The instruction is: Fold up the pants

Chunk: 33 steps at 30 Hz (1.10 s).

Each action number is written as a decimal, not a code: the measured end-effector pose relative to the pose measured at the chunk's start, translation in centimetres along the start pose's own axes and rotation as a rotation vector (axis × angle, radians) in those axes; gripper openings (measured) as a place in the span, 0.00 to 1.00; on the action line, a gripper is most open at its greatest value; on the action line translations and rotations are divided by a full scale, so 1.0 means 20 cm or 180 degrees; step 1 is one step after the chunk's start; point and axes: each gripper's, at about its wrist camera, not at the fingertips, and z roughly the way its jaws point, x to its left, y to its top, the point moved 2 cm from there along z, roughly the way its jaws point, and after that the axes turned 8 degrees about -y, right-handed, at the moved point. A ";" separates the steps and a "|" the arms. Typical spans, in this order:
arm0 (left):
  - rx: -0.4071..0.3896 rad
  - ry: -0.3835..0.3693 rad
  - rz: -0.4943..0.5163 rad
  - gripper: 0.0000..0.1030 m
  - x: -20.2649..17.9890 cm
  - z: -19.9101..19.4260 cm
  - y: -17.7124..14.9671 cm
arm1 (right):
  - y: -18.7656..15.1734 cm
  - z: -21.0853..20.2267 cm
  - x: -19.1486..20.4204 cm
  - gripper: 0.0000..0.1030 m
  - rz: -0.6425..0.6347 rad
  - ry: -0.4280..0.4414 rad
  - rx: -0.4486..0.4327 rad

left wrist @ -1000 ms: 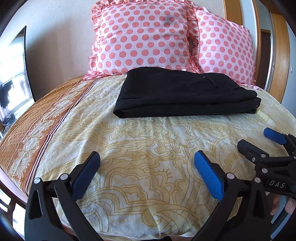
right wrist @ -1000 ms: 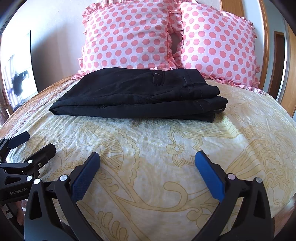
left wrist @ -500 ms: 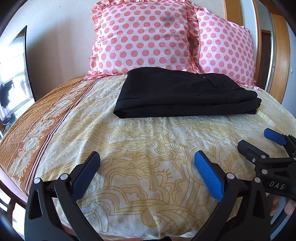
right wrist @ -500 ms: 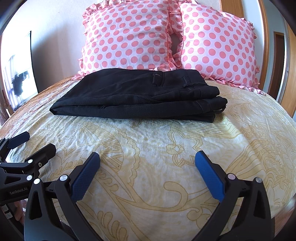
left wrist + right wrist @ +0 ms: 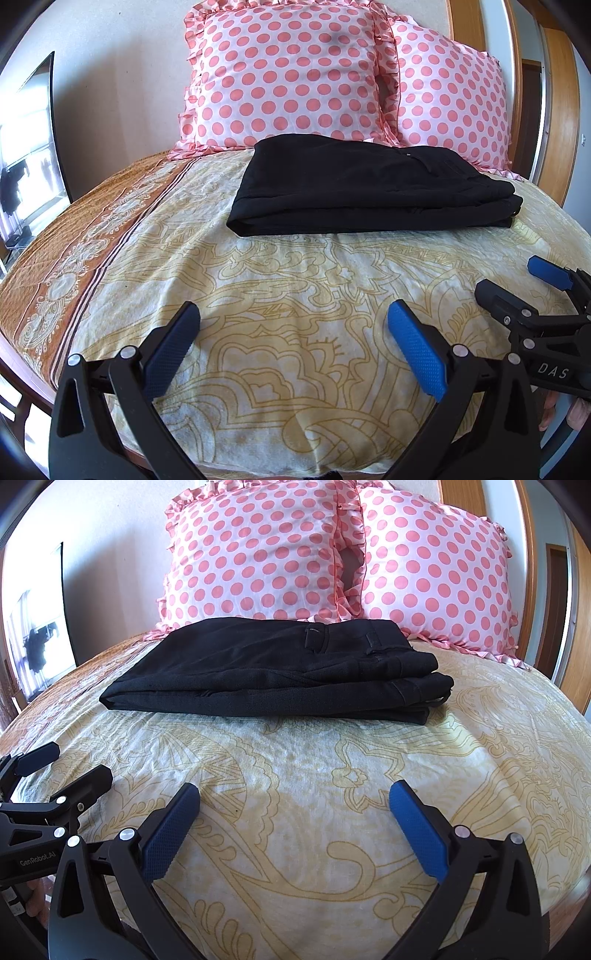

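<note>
while folded, pants (image 5: pixel 369 192) lie crosswise

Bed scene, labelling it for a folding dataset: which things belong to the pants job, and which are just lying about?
Belongs to the job:
black pants, already folded, on the bedspread
left gripper, open, empty
right gripper, open, empty

Just there:
two pink polka-dot pillows behind the pants
wooden door frame
</note>
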 end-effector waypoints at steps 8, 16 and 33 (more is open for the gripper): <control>-0.0016 0.0014 -0.0005 0.98 0.00 0.00 0.00 | 0.00 0.00 0.00 0.99 0.0002 -0.0001 -0.0006; -0.0019 0.0014 -0.0007 0.98 0.01 0.00 0.00 | 0.00 0.00 0.00 0.99 0.0002 -0.0003 -0.0005; -0.0015 0.0014 -0.0007 0.98 0.00 0.00 0.00 | 0.00 0.00 0.00 0.99 0.0005 -0.0005 -0.0011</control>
